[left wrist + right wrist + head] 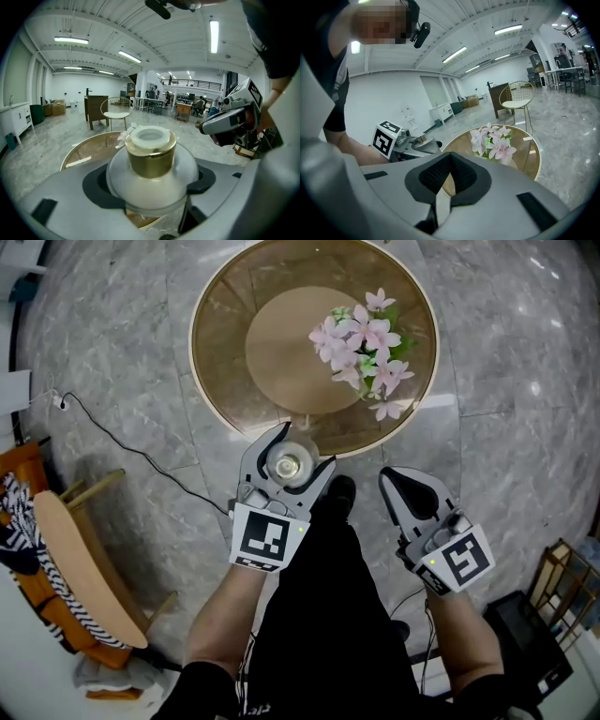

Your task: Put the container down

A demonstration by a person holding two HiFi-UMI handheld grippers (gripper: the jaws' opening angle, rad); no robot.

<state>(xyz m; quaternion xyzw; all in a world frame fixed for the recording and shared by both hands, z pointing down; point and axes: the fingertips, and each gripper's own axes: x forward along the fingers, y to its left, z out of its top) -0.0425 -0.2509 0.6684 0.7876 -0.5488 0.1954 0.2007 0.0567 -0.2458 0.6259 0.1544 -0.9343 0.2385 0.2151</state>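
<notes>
My left gripper [292, 456] is shut on a rounded frosted glass container [290, 463] with a gold neck and a white mouth. It holds the container upright above the floor, just off the near rim of a round glass table [202, 362]. In the left gripper view the container [149, 154] fills the space between the jaws of that gripper [149, 190], with the table [86, 150] beyond it. My right gripper [392, 478] is shut and empty, to the right of my knees. Its pads meet in the right gripper view [450, 161]. The left gripper [412, 146] shows there too.
A bunch of pink flowers [366, 348] lies on the table's right half and is also seen from the right gripper [494, 140]. A wooden chair [84, 568] with striped cloth stands at the left. A black cable [141, 451] crosses the marble floor. A rack [562, 587] stands at the lower right.
</notes>
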